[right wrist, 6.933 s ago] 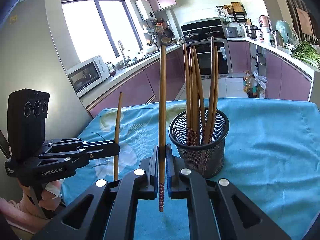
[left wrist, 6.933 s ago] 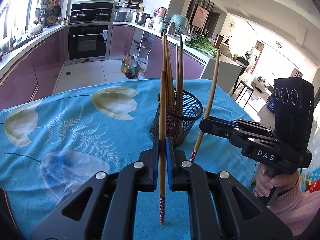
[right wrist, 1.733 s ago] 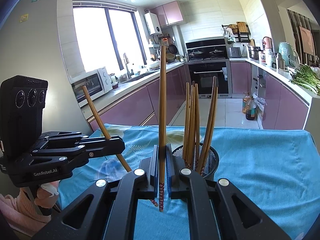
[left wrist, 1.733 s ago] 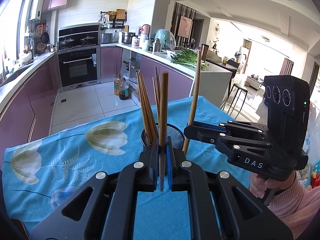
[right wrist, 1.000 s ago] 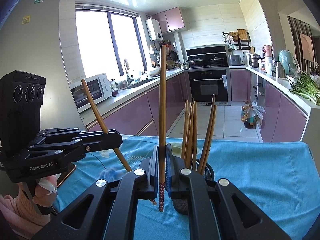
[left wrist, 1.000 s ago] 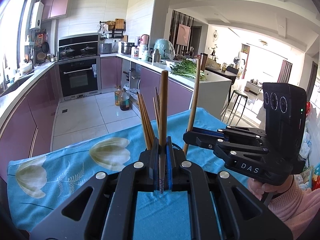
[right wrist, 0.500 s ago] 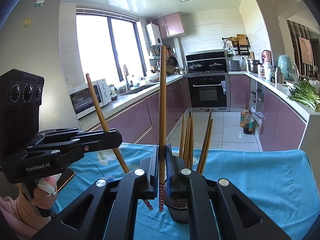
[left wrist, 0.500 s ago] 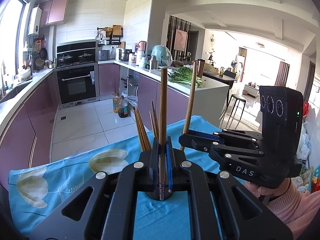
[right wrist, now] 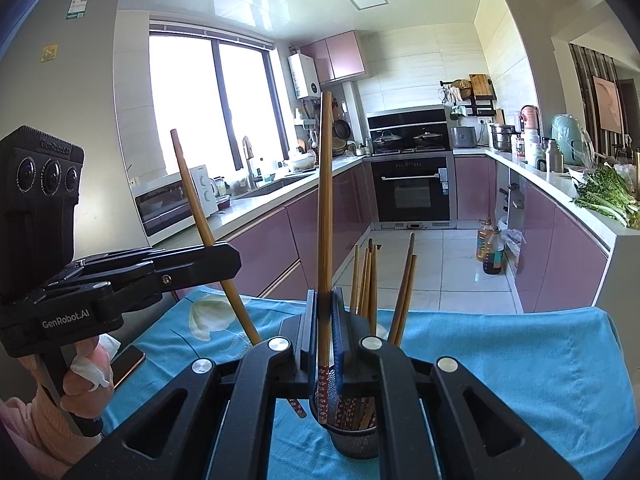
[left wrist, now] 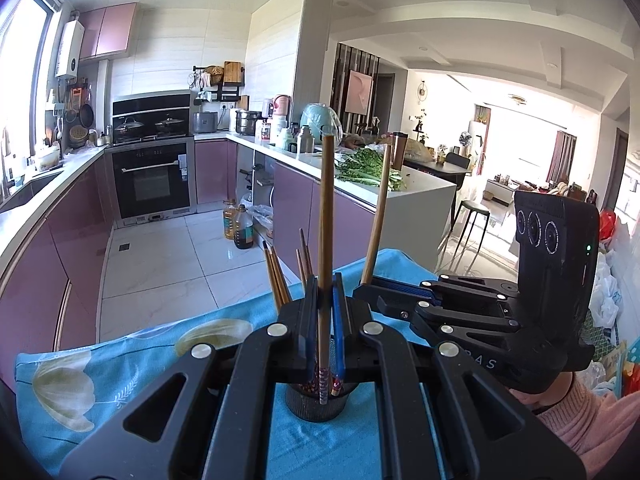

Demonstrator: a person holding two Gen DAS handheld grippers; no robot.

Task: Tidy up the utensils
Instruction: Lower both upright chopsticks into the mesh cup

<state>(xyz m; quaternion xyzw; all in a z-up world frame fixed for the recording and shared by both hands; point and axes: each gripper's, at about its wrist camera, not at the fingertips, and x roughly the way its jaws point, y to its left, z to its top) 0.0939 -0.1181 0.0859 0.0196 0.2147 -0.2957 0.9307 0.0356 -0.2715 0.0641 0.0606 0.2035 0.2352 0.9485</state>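
Note:
My left gripper is shut on an upright wooden chopstick. Its red patterned lower end hangs over the mouth of the black mesh holder, which has several chopsticks standing in it. To the right, my right gripper grips another chopstick. In the right wrist view my right gripper is shut on its upright chopstick, just above the holder. The left gripper is at the left, clamping a tilted chopstick.
The holder stands on a table under a blue flowered cloth. A phone lies near the cloth's left edge. A person's hand in a pink sleeve holds each gripper. Kitchen counters and floor lie beyond the table.
Since the oldest frames both grippers have lifted their chopsticks from beside the holder to above it. Over the last second the holder has sunk lower in both views, under the fingers.

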